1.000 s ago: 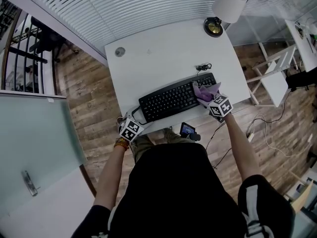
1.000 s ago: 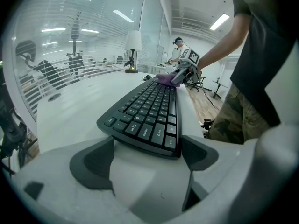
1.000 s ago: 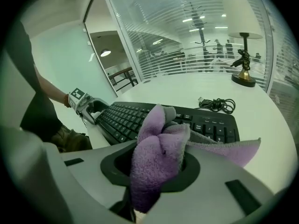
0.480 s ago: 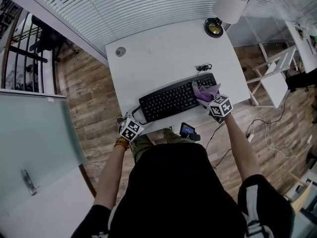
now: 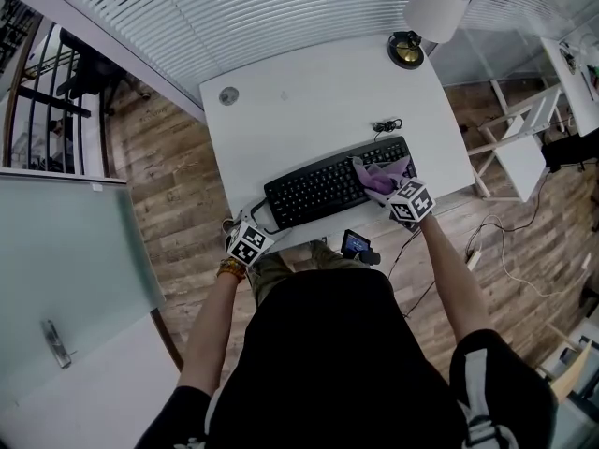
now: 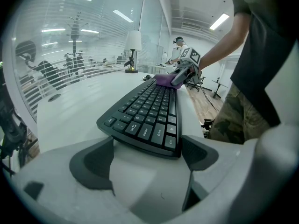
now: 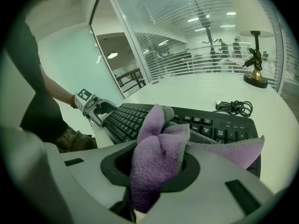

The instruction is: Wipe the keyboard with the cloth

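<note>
Cloth (image 7: 158,150), purple and bunched, is clamped tight in the closed jaws of the right gripper (image 5: 393,191) and rests on the keys at the right end of the black keyboard (image 5: 323,187). The keyboard lies aslant near the front edge of the white table (image 5: 309,92). The left gripper (image 6: 147,171) has its jaws spread wide and grips nothing, with the keyboard's left end just ahead of them. A coiled cable (image 5: 384,125) lies just behind the keyboard, and a lamp (image 5: 408,50) stands at the table's far right corner.
</note>
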### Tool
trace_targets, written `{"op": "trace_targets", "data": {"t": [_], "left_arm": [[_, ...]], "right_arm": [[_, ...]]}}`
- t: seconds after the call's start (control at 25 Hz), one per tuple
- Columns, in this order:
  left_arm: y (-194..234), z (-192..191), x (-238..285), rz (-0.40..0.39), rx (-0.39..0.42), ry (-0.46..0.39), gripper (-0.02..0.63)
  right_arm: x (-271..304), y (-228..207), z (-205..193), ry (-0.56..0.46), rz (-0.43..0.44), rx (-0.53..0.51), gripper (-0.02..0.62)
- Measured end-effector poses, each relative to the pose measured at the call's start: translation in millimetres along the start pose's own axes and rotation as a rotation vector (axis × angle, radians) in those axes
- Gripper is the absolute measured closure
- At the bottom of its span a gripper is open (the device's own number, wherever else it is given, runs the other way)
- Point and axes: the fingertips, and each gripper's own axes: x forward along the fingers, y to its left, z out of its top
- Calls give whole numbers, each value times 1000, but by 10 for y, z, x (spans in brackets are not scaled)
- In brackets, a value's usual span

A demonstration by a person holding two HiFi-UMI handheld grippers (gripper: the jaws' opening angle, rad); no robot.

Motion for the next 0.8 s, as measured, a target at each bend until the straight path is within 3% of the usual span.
{"op": "trace_targets", "data": {"t": [0.8], "left_arm": [[-2, -17, 9, 9, 0, 2, 158]], "right_arm": [[595, 808, 212, 82, 174, -90, 495]]}}
